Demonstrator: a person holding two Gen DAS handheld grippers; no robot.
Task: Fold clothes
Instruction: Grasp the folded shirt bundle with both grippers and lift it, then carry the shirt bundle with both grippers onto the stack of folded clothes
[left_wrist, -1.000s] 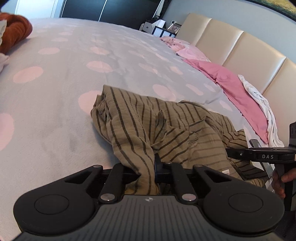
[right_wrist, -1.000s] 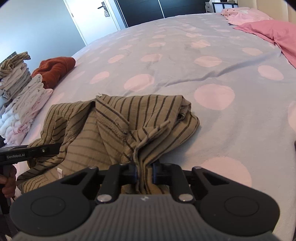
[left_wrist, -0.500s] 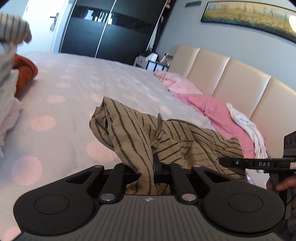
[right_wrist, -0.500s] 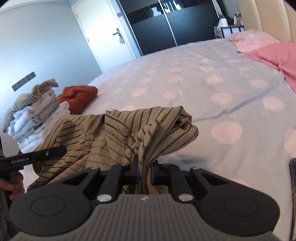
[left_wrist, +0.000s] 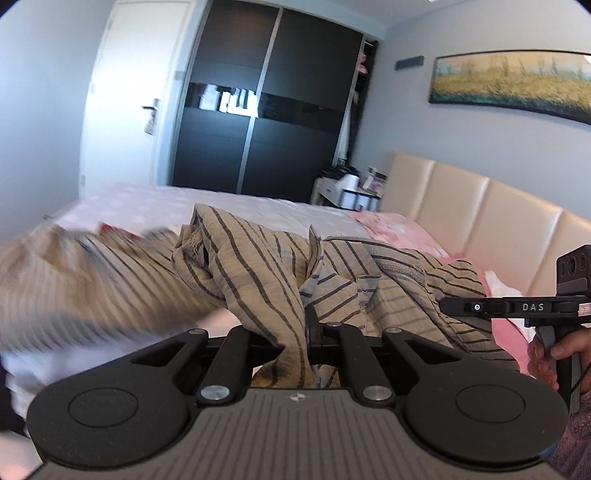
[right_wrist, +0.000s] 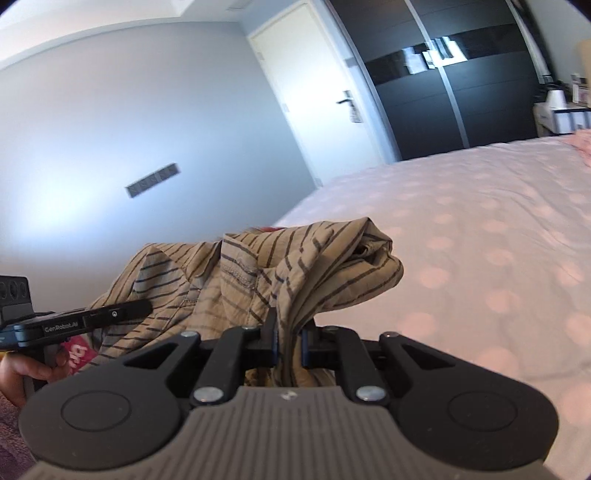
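Observation:
A tan garment with dark stripes (left_wrist: 258, 266) hangs bunched in the air above the bed. My left gripper (left_wrist: 297, 332) is shut on a fold of it, the cloth draping down between the jaws. In the right wrist view the same striped garment (right_wrist: 306, 266) is pinched by my right gripper (right_wrist: 288, 341), also shut on a fold. Each gripper shows at the side of the other's view, held by a hand (left_wrist: 554, 354): the right gripper (left_wrist: 456, 306) at the right edge, the left gripper (right_wrist: 138, 308) at the left edge.
The bed (right_wrist: 480, 229) has a grey cover with pink dots. Pink bedding (left_wrist: 399, 229) lies by the cream padded headboard (left_wrist: 480, 214). A blurred pile of folded clothes (left_wrist: 55, 280) sits at the left. A dark wardrobe (left_wrist: 266, 110) and a white door (right_wrist: 317, 96) stand behind.
Both grippers have risen and tilted up, lifting the striped garment off the bed. The bed has dropped low in both views and the walls and wardrobe fill the top.

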